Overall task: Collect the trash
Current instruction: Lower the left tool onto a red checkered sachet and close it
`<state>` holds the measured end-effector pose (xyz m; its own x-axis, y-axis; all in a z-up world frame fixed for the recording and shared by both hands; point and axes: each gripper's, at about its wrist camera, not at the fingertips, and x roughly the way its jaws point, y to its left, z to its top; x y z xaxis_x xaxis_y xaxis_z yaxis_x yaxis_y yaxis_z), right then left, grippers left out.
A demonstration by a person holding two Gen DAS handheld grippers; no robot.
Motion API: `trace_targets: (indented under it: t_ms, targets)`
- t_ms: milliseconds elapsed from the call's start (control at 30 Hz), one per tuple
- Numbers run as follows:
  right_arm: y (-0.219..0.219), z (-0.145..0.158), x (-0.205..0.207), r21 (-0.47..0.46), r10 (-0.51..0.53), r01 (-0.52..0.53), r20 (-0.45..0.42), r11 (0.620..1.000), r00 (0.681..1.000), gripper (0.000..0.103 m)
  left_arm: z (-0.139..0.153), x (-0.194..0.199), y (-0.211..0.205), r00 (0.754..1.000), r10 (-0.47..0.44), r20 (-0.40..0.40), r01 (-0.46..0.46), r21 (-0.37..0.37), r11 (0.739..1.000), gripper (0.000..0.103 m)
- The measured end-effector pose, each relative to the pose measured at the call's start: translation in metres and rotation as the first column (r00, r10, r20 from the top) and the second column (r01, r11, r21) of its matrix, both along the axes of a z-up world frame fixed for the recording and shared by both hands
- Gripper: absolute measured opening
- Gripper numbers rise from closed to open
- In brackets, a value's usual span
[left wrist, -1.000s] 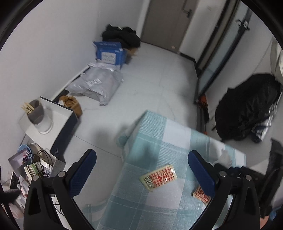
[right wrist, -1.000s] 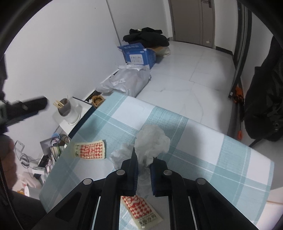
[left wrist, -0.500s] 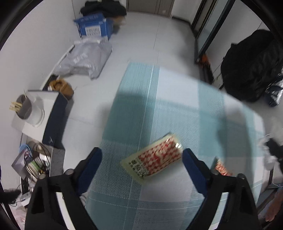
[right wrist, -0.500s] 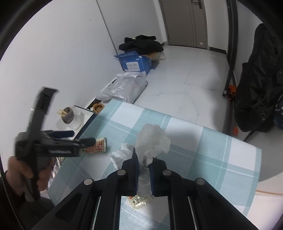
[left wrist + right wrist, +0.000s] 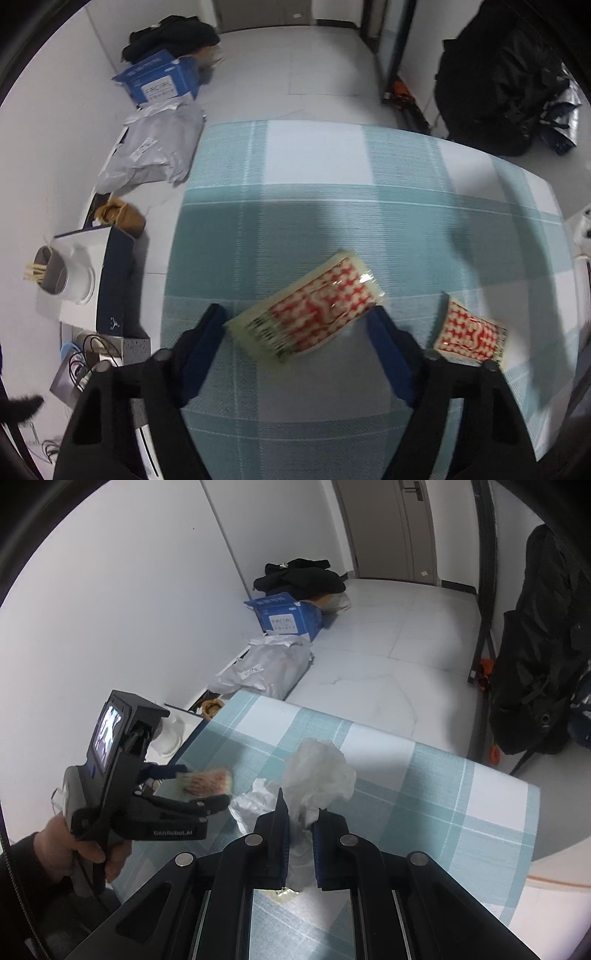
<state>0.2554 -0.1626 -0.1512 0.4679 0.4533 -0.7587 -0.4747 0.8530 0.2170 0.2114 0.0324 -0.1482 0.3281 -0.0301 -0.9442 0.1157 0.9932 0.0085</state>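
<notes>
While the red-and-white checked wrapper (image 5: 314,314) lies flat on the tabletop (image 5: 369,206) near its left edge, the left gripper (image 5: 297,328) points steeply down over it with its jaws closing, one blue finger at each short end of the wrapper; whether the pads already press on it cannot be told. A second checked wrapper (image 5: 471,332) lies just beside the first, toward the near right corner of the tabletop. In the right wrist view the right gripper (image 5: 300,834) is clamped on a crumpled white tissue (image 5: 317,771), which bulges above its fingertips over the middle of the checked cloth. The person's left hand (image 5: 85,845) grasps the handle of the left gripper at the tabletop's left edge. Beyond the far edge, on the floor, lie a grey plastic bag (image 5: 155,147), a blue cardboard box (image 5: 162,83) and a heap of black clothes (image 5: 299,576).
</notes>
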Motion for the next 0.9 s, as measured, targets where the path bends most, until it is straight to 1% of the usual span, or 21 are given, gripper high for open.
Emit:
trace_targets:
  t_ms: [67,133,167,200,433,467,767,833,900]
  targets:
    - [-0.003,0.0,0.001,0.005,-0.001,0.001,0.0,1.0,1.0,0.009,0.001,-0.001,0.002,1.0,-0.007,0.004,0.007,-0.003,1.0,0.067]
    - [-0.003,0.001,0.0,0.006,-0.002,0.002,0.0,1.0,1.0,0.009,0.002,-0.002,0.003,1.0,-0.008,0.01,0.008,-0.008,1.0,0.056]
    - [-0.004,0.001,0.0,0.008,-0.003,0.003,-0.001,1.0,1.0,0.009,0.003,-0.002,0.002,1.0,-0.013,0.013,0.013,-0.012,1.0,0.047]
    - [-0.005,0.001,0.0,0.012,-0.003,0.003,-0.004,1.0,1.0,0.009,0.004,-0.003,0.002,1.0,-0.02,0.015,0.02,-0.012,1.0,0.041]
    - [-0.009,0.005,-0.001,0.031,-0.008,0.008,-0.005,0.999,1.0,0.009,0.003,-0.002,-0.003,1.0,0.001,0.018,0.0,-0.018,1.0,0.037]
    - [-0.01,0.005,0.0,0.033,-0.01,0.01,-0.005,0.999,1.0,0.009,0.003,-0.002,-0.003,1.0,0.005,0.024,-0.005,-0.015,1.0,0.028]
    - [-0.019,0.003,0.005,0.054,-0.041,0.043,-0.04,0.998,0.998,0.009,0.004,-0.006,0.0,0.998,0.04,0.045,-0.038,-0.036,0.999,0.021]
    - [-0.019,0.004,0.006,0.053,-0.042,0.044,-0.038,0.998,0.998,0.009,0.004,-0.007,-0.001,0.998,0.046,0.052,-0.044,-0.03,0.999,0.02]
    - [-0.018,0.004,0.007,0.057,-0.046,0.048,-0.038,0.997,0.998,0.009,0.005,-0.009,-0.003,0.997,0.045,0.061,-0.045,-0.015,0.999,0.016]
